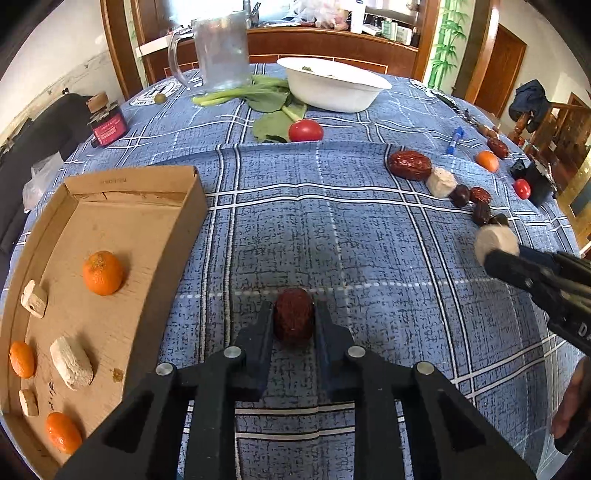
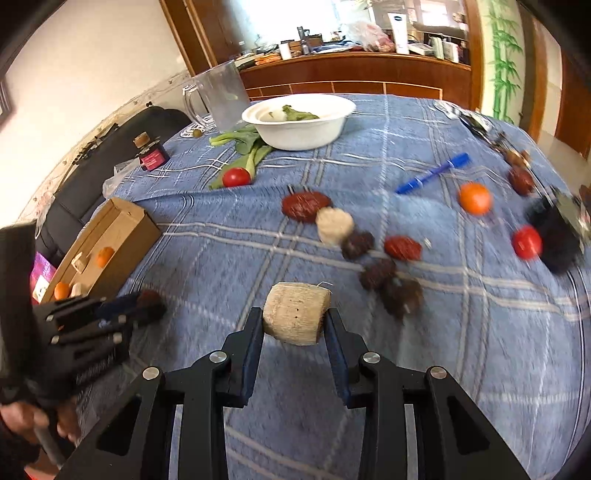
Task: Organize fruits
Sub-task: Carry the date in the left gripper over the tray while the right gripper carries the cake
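Daylight from window (image 1: 207, 11) at back, blown out white in both views. Bench cloth (image 1: 332, 229) evenly bright; soft shadow under left claw (image 1: 294, 325). Left view sharp. Right view motion-blurred: fruits at right edge smeared, left claw (image 2: 147, 306) blurry. Heavy fisheye bend, dark vignette in corners. Glass jug (image 1: 218, 51) hazy against glare.

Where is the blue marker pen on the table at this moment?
In the right wrist view the blue marker pen lies on the tablecloth, upper right, to the left of the loose orange fruit, right of the white bowl.
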